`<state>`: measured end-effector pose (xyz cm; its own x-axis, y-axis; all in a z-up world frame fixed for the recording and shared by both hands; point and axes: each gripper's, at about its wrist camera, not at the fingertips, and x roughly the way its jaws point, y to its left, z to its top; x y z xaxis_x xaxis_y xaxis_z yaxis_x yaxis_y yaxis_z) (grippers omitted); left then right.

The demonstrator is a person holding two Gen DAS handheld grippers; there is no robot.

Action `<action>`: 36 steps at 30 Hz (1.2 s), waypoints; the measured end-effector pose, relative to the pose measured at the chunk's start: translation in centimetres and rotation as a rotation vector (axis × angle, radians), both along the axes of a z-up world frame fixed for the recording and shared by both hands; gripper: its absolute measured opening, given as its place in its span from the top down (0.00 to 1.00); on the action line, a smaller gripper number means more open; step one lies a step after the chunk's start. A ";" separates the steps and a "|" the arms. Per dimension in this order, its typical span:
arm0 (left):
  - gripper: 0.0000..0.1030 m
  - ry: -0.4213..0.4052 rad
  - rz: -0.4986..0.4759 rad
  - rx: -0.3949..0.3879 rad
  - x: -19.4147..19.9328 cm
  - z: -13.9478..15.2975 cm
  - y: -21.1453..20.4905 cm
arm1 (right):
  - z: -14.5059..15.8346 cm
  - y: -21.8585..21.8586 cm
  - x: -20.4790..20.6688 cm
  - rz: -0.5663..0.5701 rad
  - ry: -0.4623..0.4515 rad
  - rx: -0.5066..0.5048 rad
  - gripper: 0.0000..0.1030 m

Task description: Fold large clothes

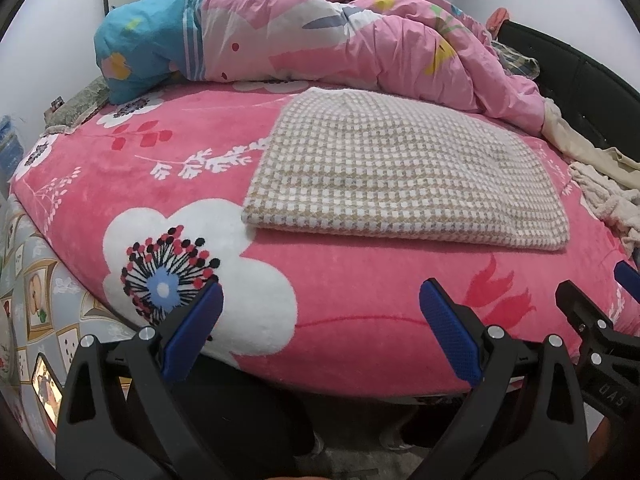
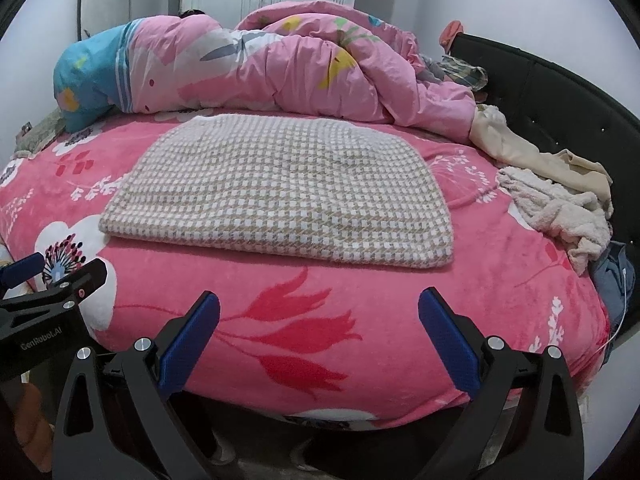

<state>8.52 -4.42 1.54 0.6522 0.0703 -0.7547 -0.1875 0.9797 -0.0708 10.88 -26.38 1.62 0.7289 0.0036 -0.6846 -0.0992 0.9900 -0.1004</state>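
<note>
Two grippers hang at the near edge of the bed, jaws spread wide and holding nothing.

The left gripper [image 1: 320,330] and right gripper [image 2: 319,336] sit side by side over the pink floral blanket [image 2: 360,292]. Ahead of both jaws, well apart from them, the folded houndstooth garment [image 2: 280,192] lies flat. Beyond it is a bunched pink duvet [image 2: 280,76]; right of the right jaws, a heap of cream clothes [image 2: 560,208].
</note>
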 end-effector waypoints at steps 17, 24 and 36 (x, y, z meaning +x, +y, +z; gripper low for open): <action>0.08 0.006 0.000 -0.001 -0.1 -0.5 -0.4 | 0.1 0.3 0.0 0.006 0.002 -0.003 0.06; 0.08 0.013 -0.003 -0.002 0.1 -0.7 -0.3 | -0.2 0.4 0.1 0.006 0.008 -0.003 0.06; 0.08 0.014 -0.003 -0.002 0.1 -0.7 -0.4 | -0.3 0.3 0.2 0.005 0.011 -0.006 0.06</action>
<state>8.65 -4.81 0.88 0.6415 0.0666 -0.7642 -0.1855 0.9801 -0.0703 11.07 -26.03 1.27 0.7210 0.0027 -0.6929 -0.1049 0.9889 -0.1053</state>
